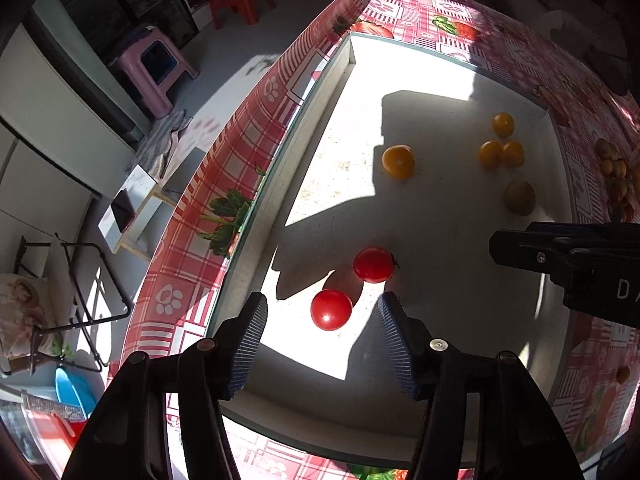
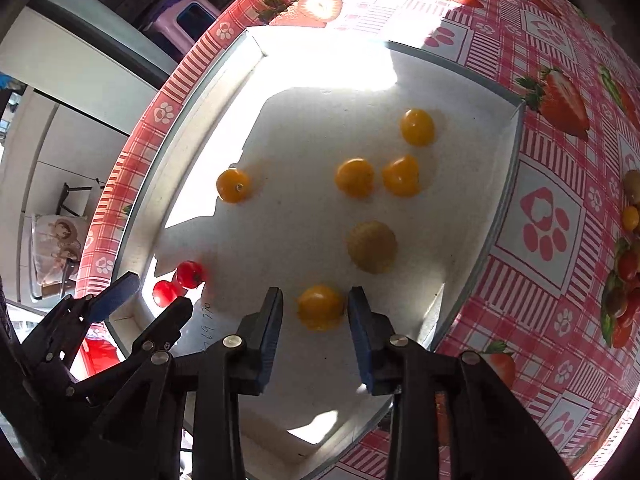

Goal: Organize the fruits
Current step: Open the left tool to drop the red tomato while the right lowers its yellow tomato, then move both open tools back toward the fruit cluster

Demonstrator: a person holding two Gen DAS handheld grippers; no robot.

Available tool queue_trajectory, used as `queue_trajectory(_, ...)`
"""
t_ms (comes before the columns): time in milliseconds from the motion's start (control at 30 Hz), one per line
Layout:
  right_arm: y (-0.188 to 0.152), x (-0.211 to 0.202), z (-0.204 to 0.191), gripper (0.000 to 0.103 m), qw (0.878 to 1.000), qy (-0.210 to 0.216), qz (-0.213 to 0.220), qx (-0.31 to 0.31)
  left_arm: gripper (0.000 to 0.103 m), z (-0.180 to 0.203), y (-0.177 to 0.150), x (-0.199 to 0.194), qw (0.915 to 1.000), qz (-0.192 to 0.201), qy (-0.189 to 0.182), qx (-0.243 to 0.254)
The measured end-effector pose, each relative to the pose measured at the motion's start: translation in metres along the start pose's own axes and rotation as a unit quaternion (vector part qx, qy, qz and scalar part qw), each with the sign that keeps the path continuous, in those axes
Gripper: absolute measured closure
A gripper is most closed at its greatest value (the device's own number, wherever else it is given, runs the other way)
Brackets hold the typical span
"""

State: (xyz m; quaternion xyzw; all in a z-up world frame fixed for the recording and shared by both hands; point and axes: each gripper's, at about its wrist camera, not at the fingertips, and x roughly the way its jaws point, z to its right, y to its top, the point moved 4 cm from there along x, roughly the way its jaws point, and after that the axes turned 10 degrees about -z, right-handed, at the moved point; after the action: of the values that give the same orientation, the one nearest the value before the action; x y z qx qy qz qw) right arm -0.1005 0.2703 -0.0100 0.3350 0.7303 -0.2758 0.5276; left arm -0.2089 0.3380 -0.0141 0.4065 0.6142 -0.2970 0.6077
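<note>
Lying between right tongs, yellow tomato

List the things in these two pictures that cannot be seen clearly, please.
- Fruit pile on the tablecloth: left wrist view, cut by the right edge, in shade; kinds unclear.
- Same pile: right wrist view, cut by the edge.
- Dull round fruit in the tray: shaded; kind unclear.
- Right gripper: left wrist view, mostly out of frame.

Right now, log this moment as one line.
left gripper: open over red tomato | right gripper: open around yellow tomato | both in white tray
</note>
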Motion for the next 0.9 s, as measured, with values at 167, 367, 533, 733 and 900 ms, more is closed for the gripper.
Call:
queue_trajectory(167,-0.004,-0.019,0.005,0.036,0.999,0.022,0.020,0.013,0.044,0.007,0.002,-0.002,0.9999,-0.006,0.002,0.009)
queue_trajectory(367,-0.011,-0.047,0.033,0.024,0.997,0.035,0.055,0.047,0.044,0.032,0.012,-0.014,0.9991,0.002,0.005,0.041)
queue_trajectory(533,-0.033,-0.067,0.078,0.024,0.992,0.024,0.074,0.098,0.044,0.066,0.024,-0.030,0.9969,0.020,-0.005,0.076)
queue_trajectory(733,-0.056,-0.084,0.151,0.024,0.980,-0.011,0.089,0.178,0.044,0.120,0.030,-0.044,0.9897,0.036,-0.019,0.137)
queue_trajectory(900,-0.084,-0.098,0.220,0.024,0.964,-0.028,0.102,0.246,0.044,0.173,0.034,-0.050,0.9827,0.039,-0.038,0.177)
